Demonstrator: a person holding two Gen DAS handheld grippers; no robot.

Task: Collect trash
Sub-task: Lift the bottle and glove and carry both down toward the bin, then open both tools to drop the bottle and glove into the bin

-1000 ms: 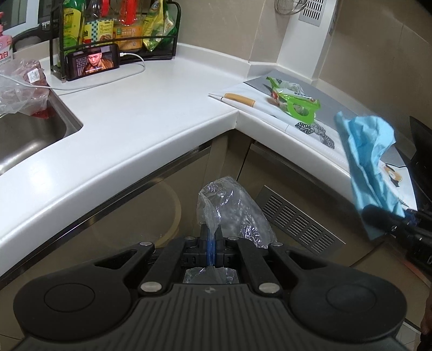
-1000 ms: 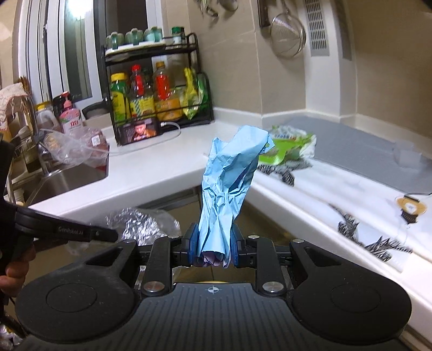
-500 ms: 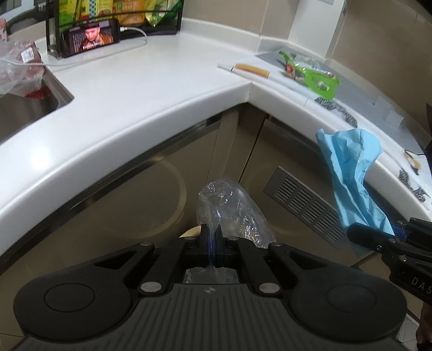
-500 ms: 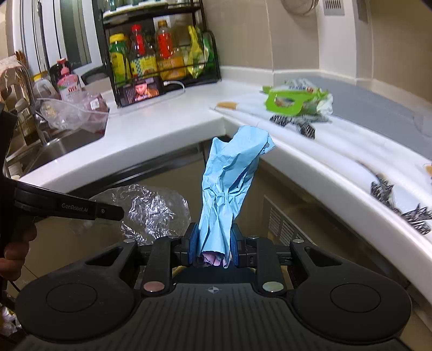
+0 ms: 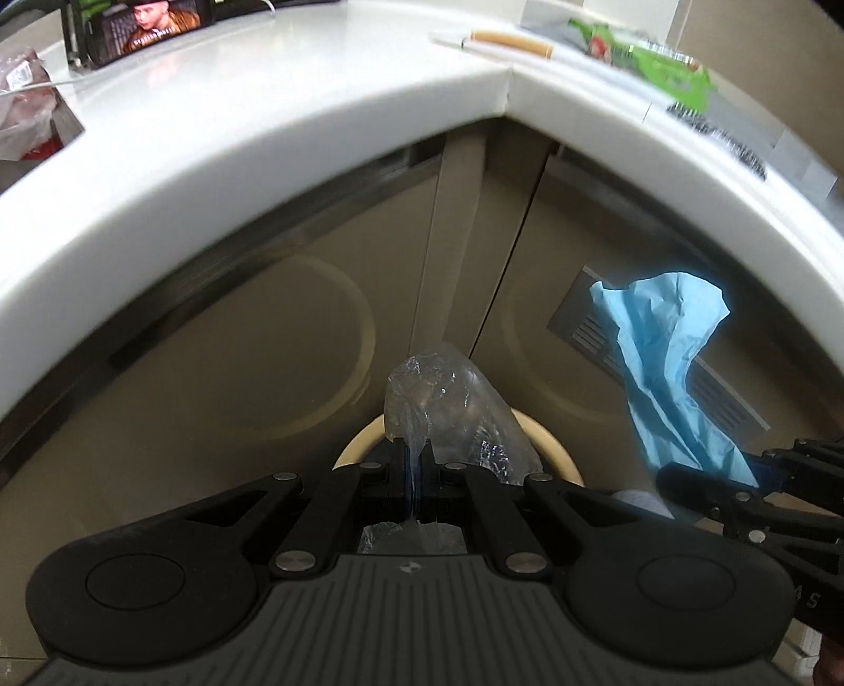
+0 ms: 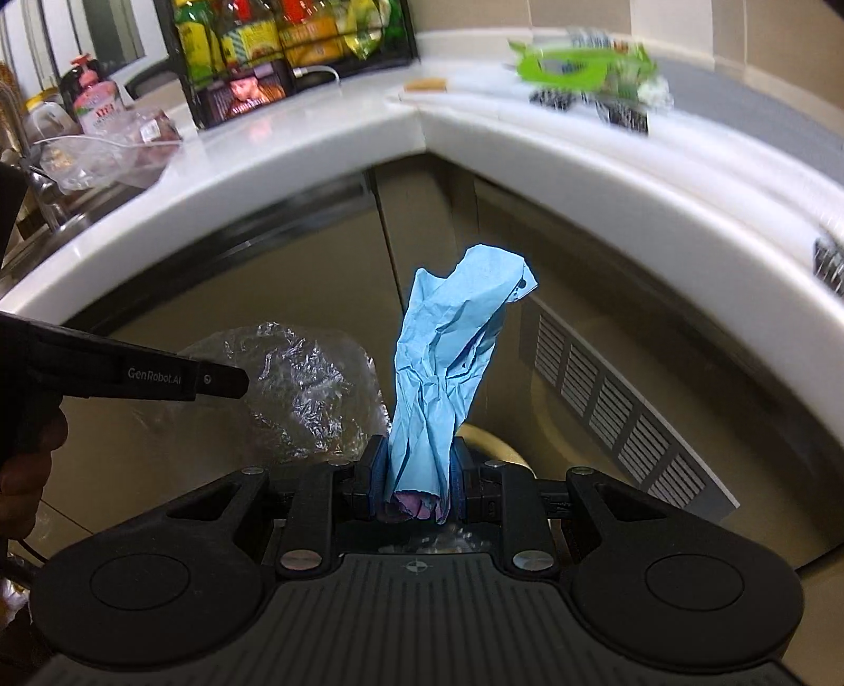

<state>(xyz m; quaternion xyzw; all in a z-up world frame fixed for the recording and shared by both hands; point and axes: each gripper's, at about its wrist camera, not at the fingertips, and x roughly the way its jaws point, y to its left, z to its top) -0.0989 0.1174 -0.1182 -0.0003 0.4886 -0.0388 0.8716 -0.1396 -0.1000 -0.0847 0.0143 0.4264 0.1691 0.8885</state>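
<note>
My left gripper (image 5: 416, 464) is shut on a crumpled clear plastic wrap (image 5: 448, 406), held below the counter edge, over a round cream bin rim (image 5: 548, 438). My right gripper (image 6: 416, 475) is shut on a crumpled blue paper (image 6: 448, 364) that stands up from the jaws. The blue paper (image 5: 670, 369) also shows at the right of the left wrist view, and the clear plastic (image 6: 306, 390) at the left of the right wrist view. A green wrapper (image 6: 580, 66) lies on the counter.
The white corner counter (image 5: 316, 121) arches overhead, with tan cabinet doors (image 5: 221, 369) and a vent grille (image 6: 622, 422) below. A phone (image 5: 147, 26), a knife with a wooden handle (image 5: 506, 45), a bottle rack (image 6: 295, 37) and a sink with a plastic bag (image 6: 105, 153) are on top.
Both grippers have moved down from counter height to below the counter edge, still holding the clear plastic and the blue paper. The cream bin rim has come into view.
</note>
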